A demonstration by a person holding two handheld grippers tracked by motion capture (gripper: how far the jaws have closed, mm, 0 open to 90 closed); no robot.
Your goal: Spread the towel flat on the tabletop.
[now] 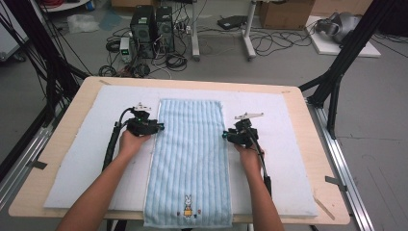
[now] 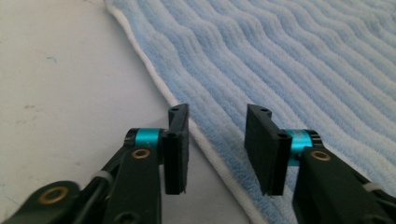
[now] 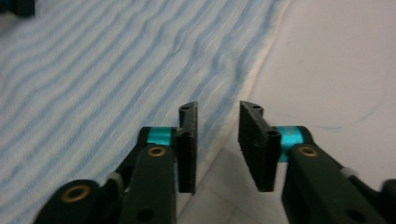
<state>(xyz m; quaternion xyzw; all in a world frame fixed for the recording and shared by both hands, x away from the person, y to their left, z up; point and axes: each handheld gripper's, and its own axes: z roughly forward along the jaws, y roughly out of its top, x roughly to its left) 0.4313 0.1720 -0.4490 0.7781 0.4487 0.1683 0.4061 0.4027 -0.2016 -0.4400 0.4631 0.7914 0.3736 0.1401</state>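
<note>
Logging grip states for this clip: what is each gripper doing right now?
Left gripper: open, jaws astride the towel's white edge, nothing gripped.
Right gripper: open, jaws astride the towel's other long edge, nothing gripped.

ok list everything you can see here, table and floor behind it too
towel: 1, light blue ribbed with a white edge and a small rabbit figure near its close end, spread lengthwise on the middle of the mat
mat: 1, white, covers most of the tabletop under the towel
table: 1, light wood, rounded corners
computer towers: 2, black, on the floor beyond the table among loose cables
cardboard box: 1, brown, far floor
left gripper: 1, black with teal parts, at the towel's left edge, fingers apart astride the white edge
right gripper: 1, black with teal parts, at the towel's right edge, fingers apart over that edge
forearms: 2, bare, coming in from the bottom of the high view
</note>
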